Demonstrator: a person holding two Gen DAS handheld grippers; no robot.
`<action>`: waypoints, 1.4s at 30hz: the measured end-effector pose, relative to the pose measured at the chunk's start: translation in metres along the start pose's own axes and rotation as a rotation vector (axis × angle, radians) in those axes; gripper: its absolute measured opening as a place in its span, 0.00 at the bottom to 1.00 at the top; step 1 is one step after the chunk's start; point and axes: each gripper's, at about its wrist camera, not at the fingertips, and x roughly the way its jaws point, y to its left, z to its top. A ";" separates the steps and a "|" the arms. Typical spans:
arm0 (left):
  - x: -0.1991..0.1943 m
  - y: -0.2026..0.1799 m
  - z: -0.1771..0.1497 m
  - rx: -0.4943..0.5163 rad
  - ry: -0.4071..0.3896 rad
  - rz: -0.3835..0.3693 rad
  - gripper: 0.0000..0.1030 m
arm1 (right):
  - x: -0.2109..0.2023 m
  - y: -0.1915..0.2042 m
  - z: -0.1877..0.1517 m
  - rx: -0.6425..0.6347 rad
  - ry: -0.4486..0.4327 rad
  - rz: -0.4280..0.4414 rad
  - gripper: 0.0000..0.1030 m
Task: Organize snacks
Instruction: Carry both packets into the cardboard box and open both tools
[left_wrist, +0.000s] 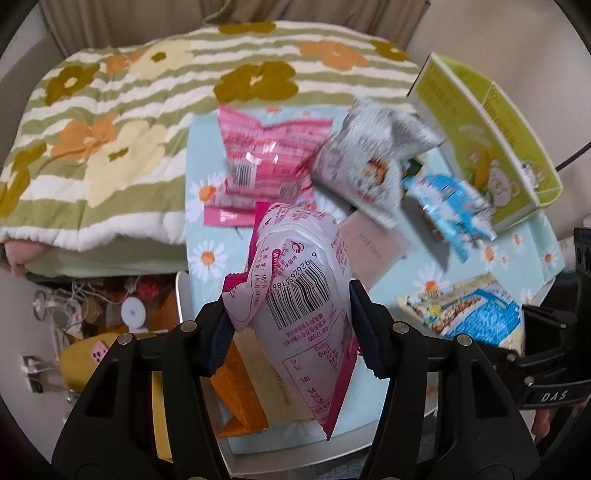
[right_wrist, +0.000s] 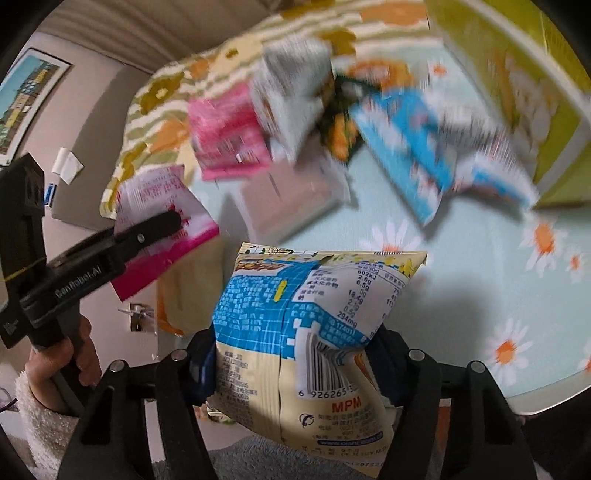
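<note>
We hold one snack in each hand-held gripper: the left hand-held gripper (left_wrist: 291, 317) clamps a pink-and-white packet (left_wrist: 299, 280), the right hand-held gripper (right_wrist: 295, 354) a blue-and-cream packet (right_wrist: 306, 325). Both are lifted above the counter (left_wrist: 532, 251), seemingly bound for the green box (left_wrist: 491, 147) at two o'clock.

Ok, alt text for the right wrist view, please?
The right claw grips a cream-and-blue snack bag above a daisy-print table. Behind lie blurred pink, silver and blue packets beside a green box.
</note>
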 end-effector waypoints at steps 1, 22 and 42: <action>-0.005 -0.002 0.003 0.003 -0.010 -0.004 0.52 | -0.005 0.001 0.002 -0.009 -0.016 -0.004 0.61; -0.063 -0.160 0.124 0.005 -0.254 -0.054 0.52 | -0.176 -0.086 0.113 -0.173 -0.354 -0.005 0.59; 0.058 -0.328 0.211 -0.013 -0.123 -0.143 0.52 | -0.218 -0.249 0.198 -0.057 -0.362 -0.006 0.59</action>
